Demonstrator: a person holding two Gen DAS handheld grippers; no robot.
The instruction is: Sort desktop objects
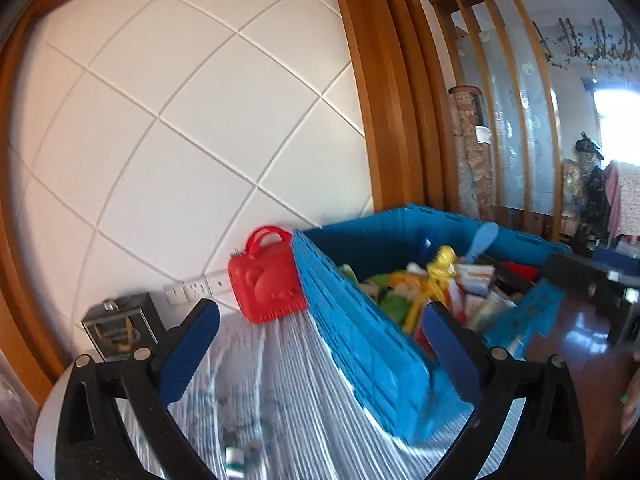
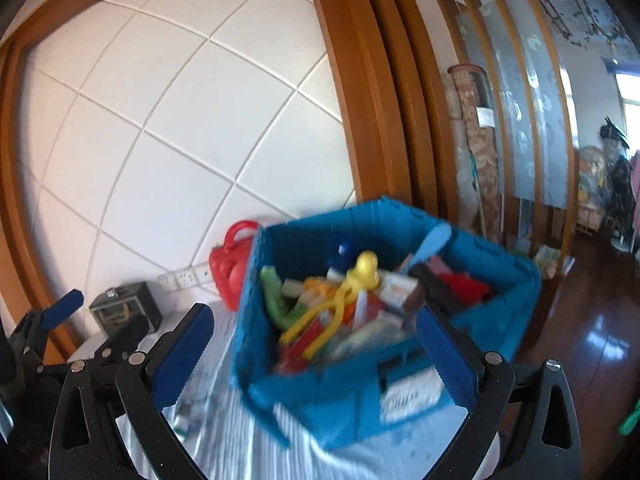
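White padded wall panels framed in orange-brown wood back a table under a pale striped cloth (image 2: 224, 436), on which a blue crate (image 2: 320, 396) stands heaped with small items. Your left tongs (image 1: 320, 352) are spread wide and grip nothing; the crate's near corner and long ribbed side wall pass between the blue pads, so the crate's contents lie ahead and to the right of them. Your right tongs (image 2: 314, 356) are likewise spread and empty, and face the crate almost squarely, with its near wall between the pads; this hand is judged the better placed to reach in. A yellow duck-headed toy (image 2: 344, 292) lies on top of the heap, its long axis running from far right down toward the near left. A red toy case (image 1: 266, 278) stands just beyond the crate's far left corner, ahead of the left tongs. Blur smears the heap, so most items inside cannot be identified; the crate's label is unreadable, and the table's near edge is cut off behind the tong frames.
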